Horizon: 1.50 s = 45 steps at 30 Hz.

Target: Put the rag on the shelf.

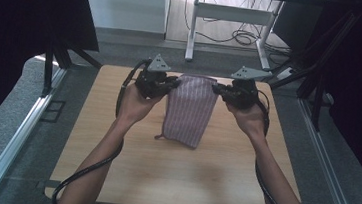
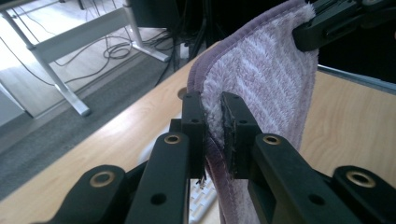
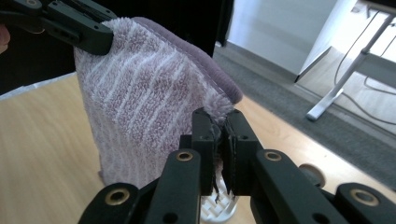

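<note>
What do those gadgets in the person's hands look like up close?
Each tool, left and right, is black, with two flat jaws on bolted arms showing brass-coloured fittings. A grey three-cornered plate tops each, and a black cable trails back along the forearm. The forearms are bare.

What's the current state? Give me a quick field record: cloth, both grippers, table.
cloth: purple striped towel, folded double, lifted by its top corners, lower edge at the table
left gripper: shut on the towel's left top corner
right gripper: shut on the towel's right top corner
fingers: pinching the terry edge
table: wooden top
</note>
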Available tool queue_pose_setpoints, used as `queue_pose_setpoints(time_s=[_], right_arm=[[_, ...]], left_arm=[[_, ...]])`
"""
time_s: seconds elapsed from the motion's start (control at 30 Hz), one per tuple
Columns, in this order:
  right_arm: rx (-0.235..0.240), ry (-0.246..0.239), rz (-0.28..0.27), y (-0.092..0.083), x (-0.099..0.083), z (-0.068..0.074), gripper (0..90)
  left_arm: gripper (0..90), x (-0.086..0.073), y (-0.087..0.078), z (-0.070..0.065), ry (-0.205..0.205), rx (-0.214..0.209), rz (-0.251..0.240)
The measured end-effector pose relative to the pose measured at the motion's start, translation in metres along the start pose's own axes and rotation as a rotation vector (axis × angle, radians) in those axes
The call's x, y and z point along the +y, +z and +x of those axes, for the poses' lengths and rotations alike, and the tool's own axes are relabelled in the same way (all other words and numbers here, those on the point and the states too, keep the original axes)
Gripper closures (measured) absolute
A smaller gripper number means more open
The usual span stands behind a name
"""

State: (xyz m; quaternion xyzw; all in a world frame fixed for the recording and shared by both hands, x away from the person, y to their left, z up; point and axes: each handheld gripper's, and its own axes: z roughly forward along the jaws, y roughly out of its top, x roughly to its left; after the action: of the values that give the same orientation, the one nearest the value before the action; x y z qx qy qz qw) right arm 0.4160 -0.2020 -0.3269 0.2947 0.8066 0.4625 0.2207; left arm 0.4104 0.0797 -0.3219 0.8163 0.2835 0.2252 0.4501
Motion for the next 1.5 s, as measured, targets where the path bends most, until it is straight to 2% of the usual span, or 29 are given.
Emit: queue_pose_setpoints(time_s=[0.2,0.43,0.8,0.93,1.07,1.17,1.5], right_arm=[[-0.031,-0.011,-0.03,0.001,0.022,-0.009,84.5],[-0.071,-0.028,-0.053,0.005,0.047,-0.017,84.5],[-0.114,-0.034,-0.084,0.014,0.082,-0.031,84.5],[-0.128,-0.028,-0.092,0.021,0.092,-0.038,84.3],[-0.139,-0.028,-0.088,0.03,0.098,-0.043,84.3],[-0.144,-0.017,-0.085,0.038,0.1,-0.048,84.1],[-0.164,0.032,-0.027,0.075,0.091,-0.067,83.9]], left_arm=[[80.3,0.019,0.0,0.012,0.012,0.047,-0.003],[80.1,0.038,-0.001,0.024,0.009,0.081,-0.018],[79.8,0.061,0.005,0.051,-0.033,0.11,-0.022],[79.5,0.067,0.012,0.061,-0.054,0.135,-0.017],[79.3,0.073,0.019,0.07,-0.053,0.171,-0.008],[79.2,0.074,0.027,0.076,-0.067,0.188,-0.004],[78.3,0.064,0.072,0.089,-0.043,0.284,0.077]])
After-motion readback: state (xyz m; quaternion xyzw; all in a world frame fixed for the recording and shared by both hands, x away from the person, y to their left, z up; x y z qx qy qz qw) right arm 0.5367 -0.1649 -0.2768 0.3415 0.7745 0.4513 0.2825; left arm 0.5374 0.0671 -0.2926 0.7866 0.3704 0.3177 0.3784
